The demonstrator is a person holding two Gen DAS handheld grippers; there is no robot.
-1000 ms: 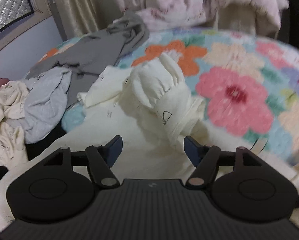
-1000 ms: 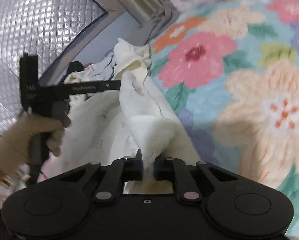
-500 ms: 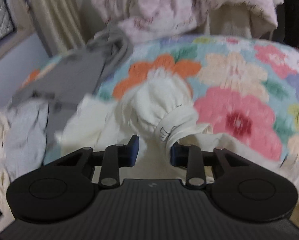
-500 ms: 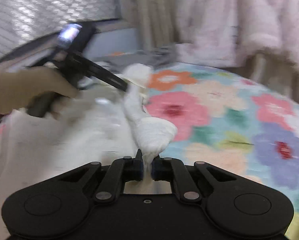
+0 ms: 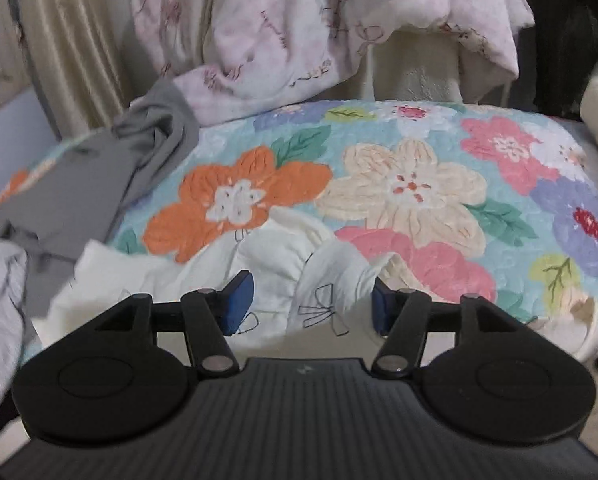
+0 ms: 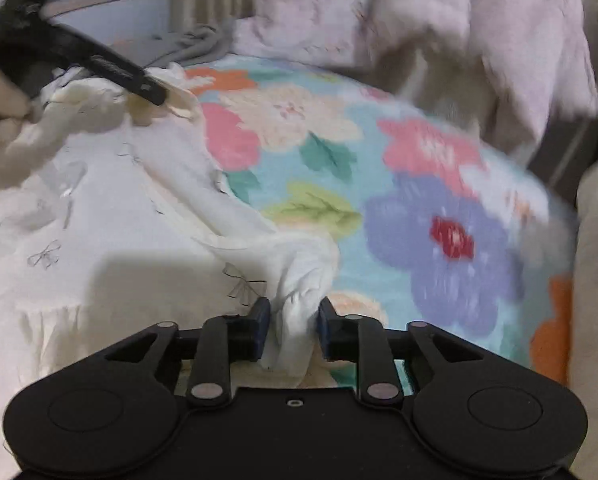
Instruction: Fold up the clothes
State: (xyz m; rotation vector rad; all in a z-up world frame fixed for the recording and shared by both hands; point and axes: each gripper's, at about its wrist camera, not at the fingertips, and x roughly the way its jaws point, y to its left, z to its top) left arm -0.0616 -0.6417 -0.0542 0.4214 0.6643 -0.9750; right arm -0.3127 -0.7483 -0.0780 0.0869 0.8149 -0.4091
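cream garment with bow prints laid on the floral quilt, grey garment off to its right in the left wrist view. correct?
Wrong side. In the left wrist view the grey garment lies left of the cream garment, not right. The cream garment is on the floral quilt and carries bow prints, as you said.

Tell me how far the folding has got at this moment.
Early. The cream garment lies spread but crumpled on the floral quilt. Both the left hand-held gripper and right hand-held gripper have just opened around bunched cloth. The grey garment lies unfolded.

floral quilt [image 5: 419,184], pink fleece blanket [image 5: 299,20], beige curtain [image 5: 67,40]
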